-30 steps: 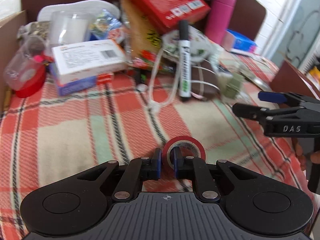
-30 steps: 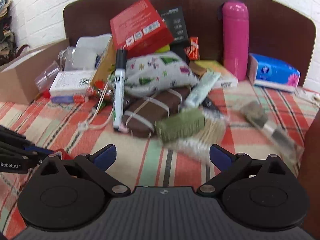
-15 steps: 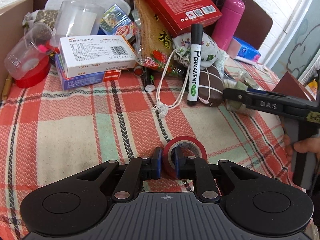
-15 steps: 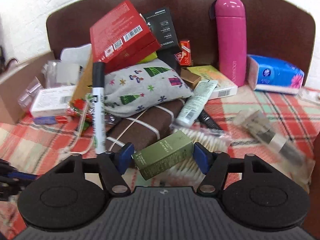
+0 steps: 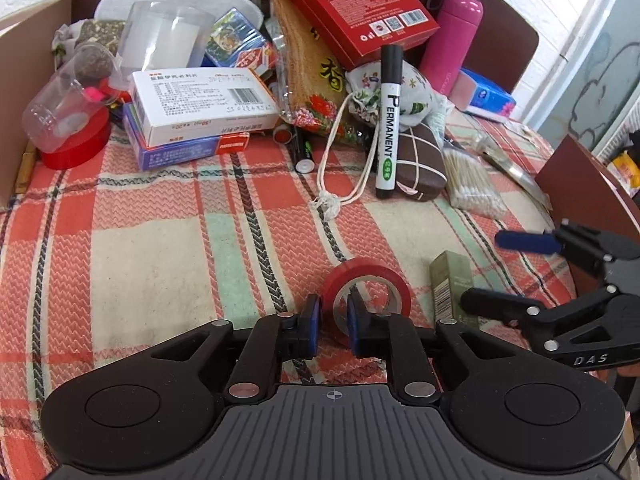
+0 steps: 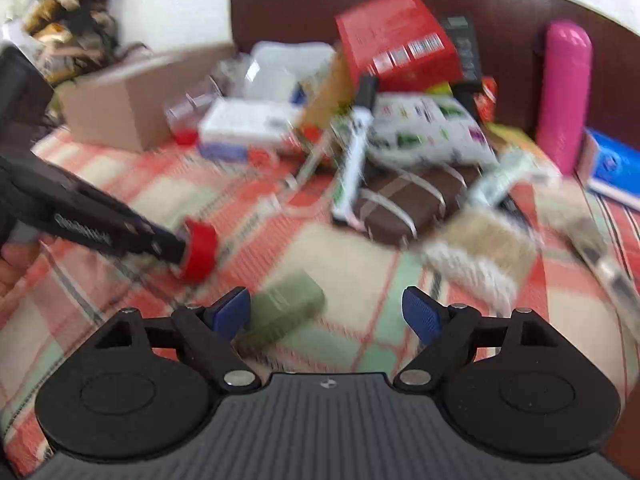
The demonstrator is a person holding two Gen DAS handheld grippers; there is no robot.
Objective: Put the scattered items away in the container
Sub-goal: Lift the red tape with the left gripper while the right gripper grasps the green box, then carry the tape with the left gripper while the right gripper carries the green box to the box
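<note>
My left gripper [image 5: 333, 326] is pinching the red tape roll [image 5: 366, 286]. One finger is outside the ring and one is inside the hole, so the wall of the roll sits between them. The roll stands on its edge, right at my fingertips, over the checked cloth [image 5: 160, 248].

My right gripper [image 6: 326, 314] has its fingers spread wide. The small green box [image 6: 286, 312] is near my left-hand finger, not in the middle of the gap. I cannot tell if that finger touches it, because the right wrist view is blurry. The box is long and thin. From my right gripper, its long side runs slantwise, from low on the left to higher on the right. In the left wrist view the same green box [image 5: 452, 286] lies just right of the tape roll, and its long side points away from me. The right gripper [image 5: 520, 276] shows there too, with one finger on each side of the box's far end.

The right gripper is the nearer one to the box, and my left is already full. I think I need to slide the right gripper a little to the left so the box sits in the middle, and turn it so the fingers close across the short side.

The cardboard box [image 6: 132, 108] sits far ahead and to the left of my right gripper. I think that is the container. The tape roll is nearer to it than the green box is.
</note>
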